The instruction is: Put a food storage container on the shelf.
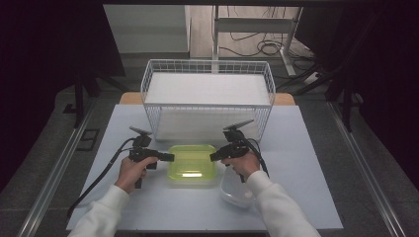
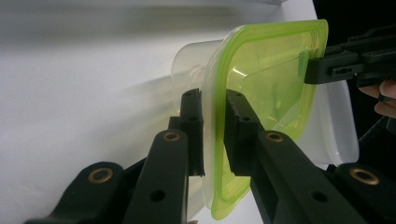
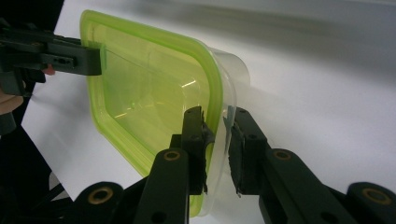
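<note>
**Both grippers clamp the rim of the green container**

High view: the translucent lime-green rectangular plastic container (image 1: 192, 163) sits on the pale blue-grey tabletop (image 1: 306, 163), just in front of the white wire basket (image 1: 207, 96). Its long axis runs across the table, from one gripper to the other. The left gripper (image 1: 169, 157) meets its left short edge and the right gripper (image 1: 213, 157) its right short edge, both pointing inward and roughly level. A clear plastic tub (image 1: 234, 192) lies near the right forearm, partly under it.

Left gripper view: the jaws stand narrow, pads pressed on either side of the green container's (image 2: 268, 88) rim, with a clear container wall (image 2: 187, 65) showing beside it. The right gripper (image 2: 310, 70) bites the far edge.

Right gripper view: the jaws are nearly closed on the near rim of the green container (image 3: 149, 98), one pad inside and one outside. The left gripper (image 3: 95, 59) clamps the opposite rim.
</note>
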`<action>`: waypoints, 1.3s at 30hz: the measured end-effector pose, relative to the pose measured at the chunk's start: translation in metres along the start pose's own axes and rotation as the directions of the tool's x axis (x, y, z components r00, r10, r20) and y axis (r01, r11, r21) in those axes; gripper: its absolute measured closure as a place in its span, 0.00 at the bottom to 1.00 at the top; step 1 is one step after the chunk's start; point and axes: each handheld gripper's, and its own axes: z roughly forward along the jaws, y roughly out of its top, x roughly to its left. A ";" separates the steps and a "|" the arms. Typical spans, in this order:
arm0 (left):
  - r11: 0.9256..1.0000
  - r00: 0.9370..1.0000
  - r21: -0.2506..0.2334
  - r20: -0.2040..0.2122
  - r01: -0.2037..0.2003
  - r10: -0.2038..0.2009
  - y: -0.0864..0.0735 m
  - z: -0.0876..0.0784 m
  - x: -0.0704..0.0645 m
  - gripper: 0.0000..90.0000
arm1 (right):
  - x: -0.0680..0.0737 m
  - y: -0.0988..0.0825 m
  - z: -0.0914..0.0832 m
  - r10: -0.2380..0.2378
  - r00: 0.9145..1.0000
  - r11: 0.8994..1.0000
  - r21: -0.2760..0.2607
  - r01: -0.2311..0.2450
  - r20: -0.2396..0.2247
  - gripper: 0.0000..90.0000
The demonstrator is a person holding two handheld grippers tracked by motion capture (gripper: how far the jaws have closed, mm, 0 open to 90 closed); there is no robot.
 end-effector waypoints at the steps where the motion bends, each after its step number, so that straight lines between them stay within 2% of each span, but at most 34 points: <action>1: 1.000 1.000 -0.004 0.003 -0.003 0.003 0.000 -0.001 -0.001 0.88 | 0.001 0.000 -0.004 -0.005 1.000 1.000 -0.014 0.005 -0.010 0.86; 5: 1.000 1.000 -0.012 0.011 -0.006 0.006 0.000 -0.004 -0.003 0.88 | 0.002 0.000 -0.007 -0.001 1.000 1.000 -0.028 0.001 -0.022 0.86; 16: 0.998 0.999 -0.053 0.024 -0.034 0.036 0.003 -0.015 -0.018 0.88 | 0.005 -0.002 -0.023 -0.040 0.998 0.996 -0.084 0.035 -0.054 0.86; 21: 0.995 0.998 -0.082 0.030 -0.059 0.062 0.007 -0.021 -0.029 0.88 | 0.010 -0.001 -0.037 -0.072 0.996 0.989 -0.136 0.065 -0.053 0.86; 22: 0.993 0.997 -0.091 0.025 -0.075 0.078 0.009 -0.025 -0.034 0.88 | 0.012 -0.001 -0.043 -0.091 0.994 0.984 -0.155 0.082 -0.052 0.86; 25: 0.991 0.995 -0.101 0.018 -0.093 0.096 0.010 -0.029 -0.040 0.88 | 0.015 -0.001 -0.048 -0.116 0.992 0.980 -0.170 0.107 -0.046 0.86; 28: 0.984 0.992 -0.125 0.016 -0.124 0.127 0.012 -0.037 -0.050 0.88 | 0.019 -0.002 -0.058 -0.153 0.987 0.968 -0.206 0.141 -0.043 0.86; 29: 0.984 0.992 -0.125 0.016 -0.124 0.127 0.012 -0.037 -0.050 0.88 | 0.019 -0.002 -0.058 -0.153 0.987 0.968 -0.206 0.141 -0.043 0.86; 31: 0.977 0.988 -0.150 0.010 -0.152 0.156 0.014 -0.043 -0.059 0.88 | 0.024 -0.001 -0.066 -0.183 0.983 0.958 -0.231 0.171 -0.030 0.86; 32: 0.977 0.988 -0.150 0.010 -0.152 0.156 0.014 -0.043 -0.059 0.88 | 0.024 -0.001 -0.066 -0.183 0.983 0.958 -0.231 0.171 -0.030 0.86; 33: 0.974 0.986 -0.154 0.004 -0.165 0.168 0.015 -0.046 -0.064 0.88 | 0.029 -0.001 -0.073 -0.218 0.976 0.945 -0.250 0.210 -0.006 0.86; 34: 0.972 0.984 -0.160 -0.002 -0.175 0.176 0.016 -0.047 -0.067 0.88 | 0.029 -0.001 -0.073 -0.218 0.976 0.945 -0.250 0.210 -0.006 0.86; 35: 0.964 0.980 -0.179 -0.007 -0.196 0.198 0.017 -0.052 -0.074 0.88 | 0.033 0.000 -0.079 -0.240 0.971 0.935 -0.267 0.234 0.009 0.86; 36: 0.964 0.980 -0.179 -0.007 -0.196 0.198 0.017 -0.052 -0.074 0.88 | 0.033 0.000 -0.079 -0.240 0.971 0.935 -0.267 0.234 0.009 0.86; 38: 0.954 0.974 -0.197 -0.021 -0.224 0.225 0.018 -0.056 -0.082 0.88 | 0.037 0.000 -0.088 -0.268 0.963 0.920 -0.291 0.264 0.029 0.86; 39: 0.943 0.968 -0.221 -0.026 -0.249 0.250 0.018 -0.061 -0.089 0.88 | 0.041 0.000 -0.095 -0.286 0.958 0.907 -0.312 0.282 0.035 0.86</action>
